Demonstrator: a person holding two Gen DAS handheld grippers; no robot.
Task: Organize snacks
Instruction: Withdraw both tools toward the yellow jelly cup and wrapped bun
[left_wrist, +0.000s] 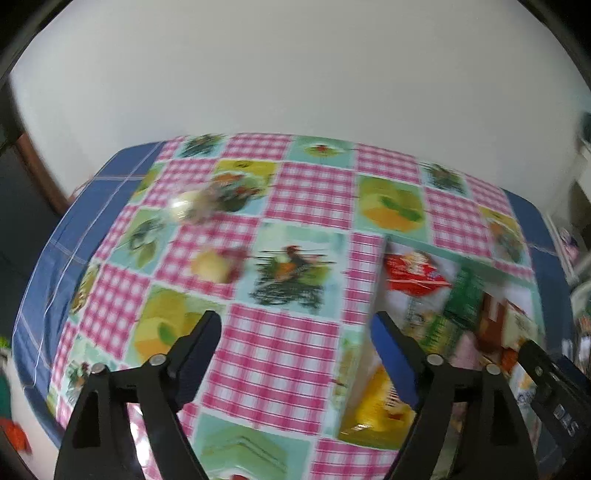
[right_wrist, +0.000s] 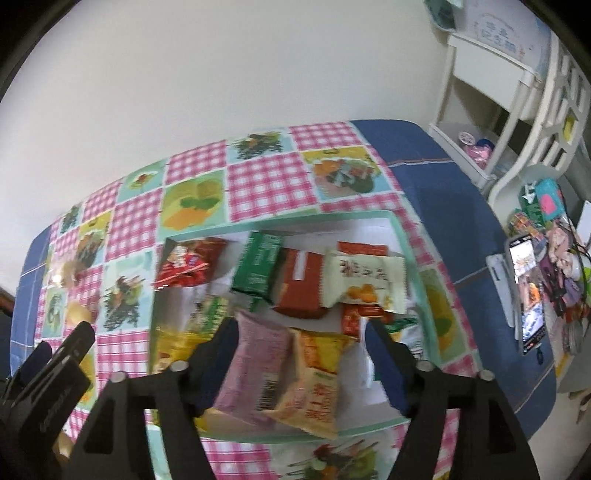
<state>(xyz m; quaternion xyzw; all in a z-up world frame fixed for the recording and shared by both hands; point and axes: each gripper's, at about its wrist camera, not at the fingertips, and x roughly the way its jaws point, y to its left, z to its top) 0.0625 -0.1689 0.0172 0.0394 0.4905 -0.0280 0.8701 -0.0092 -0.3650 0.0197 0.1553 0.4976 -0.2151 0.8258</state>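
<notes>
A mint-rimmed box (right_wrist: 295, 218) on the checked tablecloth holds several snack packets: red (right_wrist: 188, 267), green (right_wrist: 258, 269), a red-brown carton (right_wrist: 301, 288), white (right_wrist: 364, 280), yellow (right_wrist: 177, 339), pink (right_wrist: 255, 369) and orange (right_wrist: 317, 384). My right gripper (right_wrist: 300, 325) hangs open above the pink and orange packets, its pads clear of them. My left gripper (left_wrist: 295, 319) is open over bare tablecloth just left of the box (left_wrist: 424, 248), with nothing between its fingers. Two loose snacks lie further left: a yellowish one (left_wrist: 212, 264) and a shiny wrapped one (left_wrist: 192, 205), both blurred.
A blue cloth (right_wrist: 443, 206) shows around the tablecloth's edges. At the right, a phone (right_wrist: 522, 254) lies among small clutter, and a white shelf unit (right_wrist: 491, 92) stands behind it. A white wall backs the table.
</notes>
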